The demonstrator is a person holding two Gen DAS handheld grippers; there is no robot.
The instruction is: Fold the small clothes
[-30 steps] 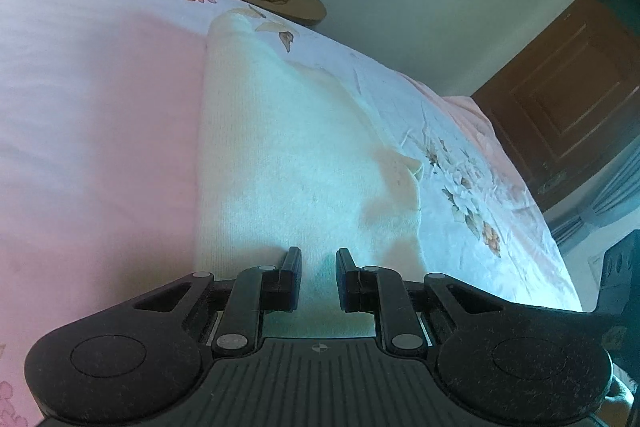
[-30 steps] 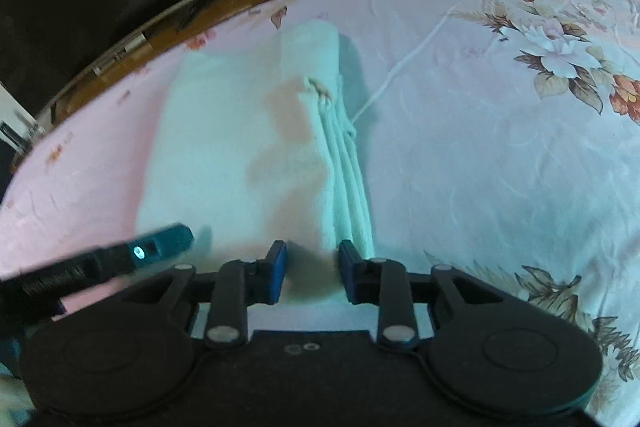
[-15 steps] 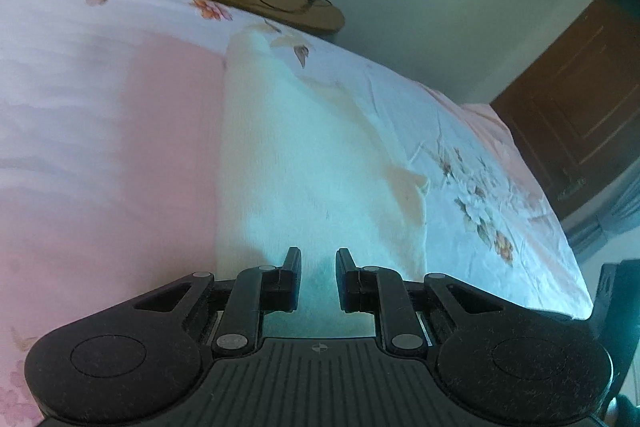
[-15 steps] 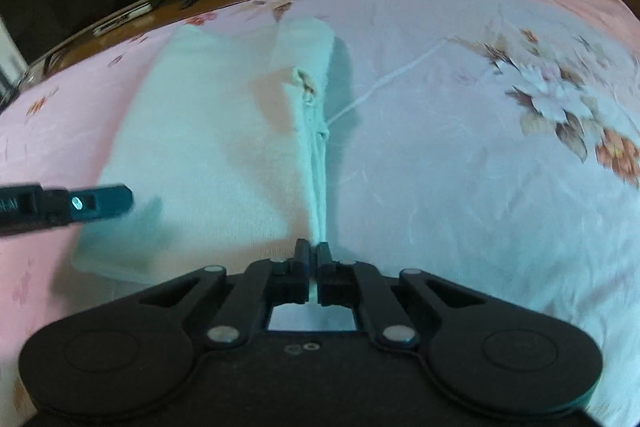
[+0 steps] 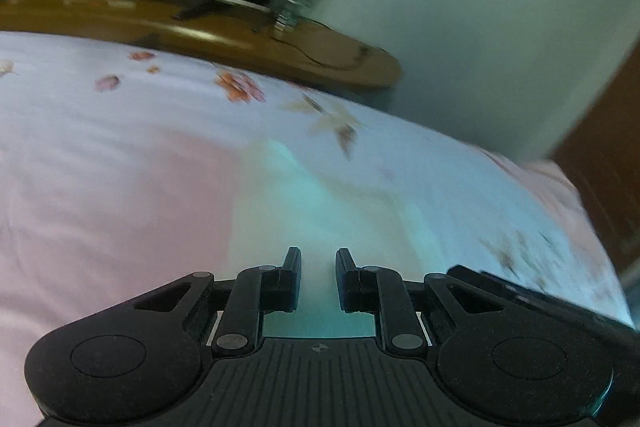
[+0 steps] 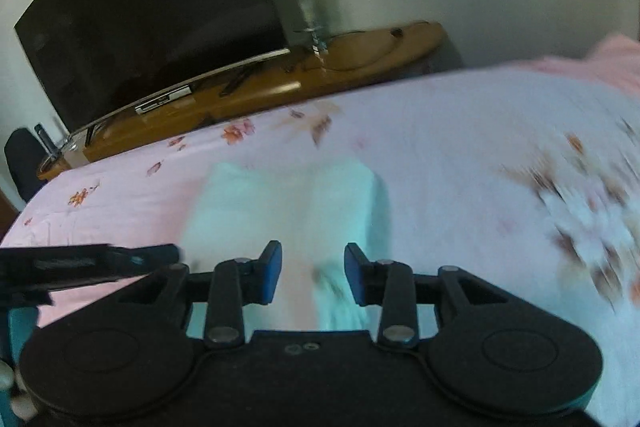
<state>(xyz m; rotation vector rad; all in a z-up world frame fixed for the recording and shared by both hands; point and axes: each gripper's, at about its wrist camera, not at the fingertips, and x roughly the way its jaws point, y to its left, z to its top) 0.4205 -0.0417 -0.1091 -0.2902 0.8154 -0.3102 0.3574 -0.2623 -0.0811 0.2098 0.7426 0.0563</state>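
A pale white-green garment (image 5: 320, 223) lies folded on the pink floral bedsheet (image 5: 100, 187). Both views are blurred by motion. My left gripper (image 5: 318, 259) is open with its fingertips over the garment's near edge and holds nothing. In the right wrist view the garment (image 6: 280, 211) lies just ahead, with a bunched edge between the jaws. My right gripper (image 6: 312, 259) is open wide above it. The left gripper's finger (image 6: 92, 259) shows at the left of that view.
A wooden TV bench (image 6: 260, 87) with a dark television (image 6: 140, 7) and a metal stand (image 6: 308, 11) runs along the bed's far side. A brown door (image 5: 612, 147) is at the right. The sheet (image 6: 480, 167) spreads to the right.
My right gripper was shut on the garment's edge half a second ago and has now opened wide. Both grippers have tilted up and moved, so more of the room shows. The left stays open.
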